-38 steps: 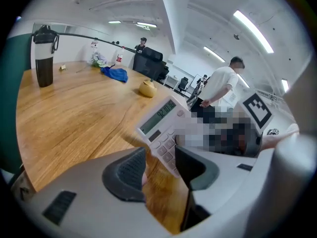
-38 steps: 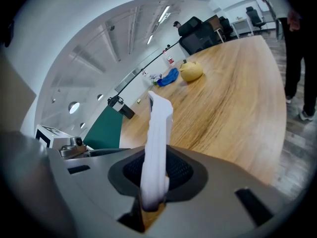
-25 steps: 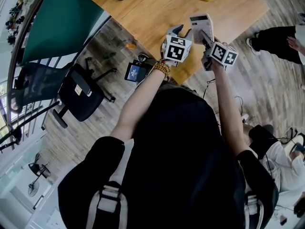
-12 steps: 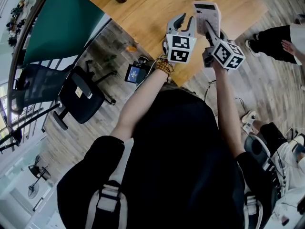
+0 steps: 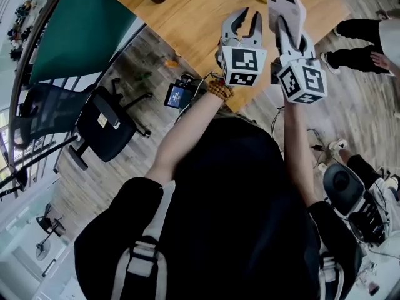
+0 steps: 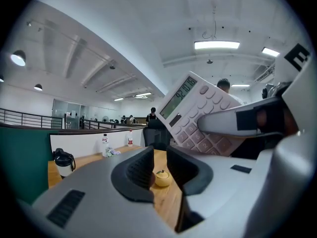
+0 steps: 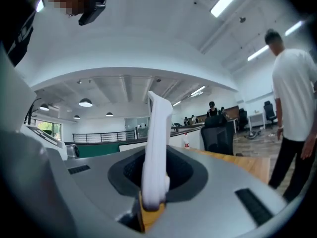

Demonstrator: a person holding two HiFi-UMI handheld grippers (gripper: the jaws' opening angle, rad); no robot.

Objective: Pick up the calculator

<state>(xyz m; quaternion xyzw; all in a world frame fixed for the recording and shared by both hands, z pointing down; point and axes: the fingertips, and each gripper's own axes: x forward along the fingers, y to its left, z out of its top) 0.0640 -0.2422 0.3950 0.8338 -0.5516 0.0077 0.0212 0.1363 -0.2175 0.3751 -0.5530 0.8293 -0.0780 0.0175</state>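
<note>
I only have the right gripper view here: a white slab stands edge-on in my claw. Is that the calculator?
Observer: Yes. The left gripper view shows the calculator face-on, display and keys, in the right claw.
Operator: Is it off the table?
Observer: Yes. In the left gripper view it is held high above the wooden table.
Operator: What about the left claw?
Observer: The left claw holds nothing. Its jaws have just been closing, and a narrow gap is left.
</note>
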